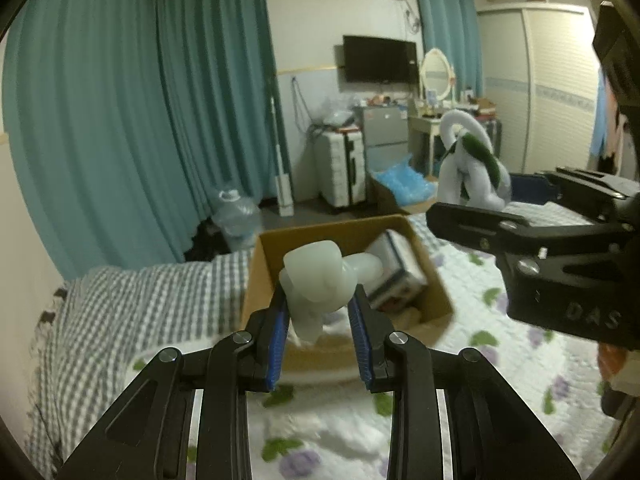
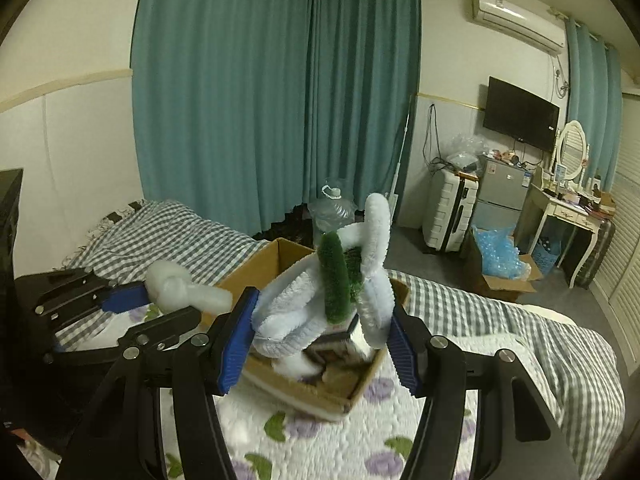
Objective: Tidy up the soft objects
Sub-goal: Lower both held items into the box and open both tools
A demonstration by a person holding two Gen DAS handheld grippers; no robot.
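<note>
My left gripper (image 1: 319,312) is shut on a pale, squishy white soft toy (image 1: 320,280) and holds it above the near side of an open cardboard box (image 1: 256,280) on the bed. My right gripper (image 2: 322,324) is shut on a fuzzy white and green looped plush (image 2: 340,276), held over the same box (image 2: 256,258). In the left wrist view the right gripper (image 1: 500,216) and its plush (image 1: 472,160) are at the right, higher than the box. In the right wrist view the left gripper (image 2: 136,296) and its toy (image 2: 180,288) are at the left.
The box holds a book-like pack (image 1: 400,268) and other items. It stands on a floral quilt (image 1: 340,432) beside a grey checked blanket (image 1: 132,312). On the floor beyond are a water jug (image 1: 236,216), a suitcase (image 1: 340,168) and a box of blue plastic (image 1: 404,184).
</note>
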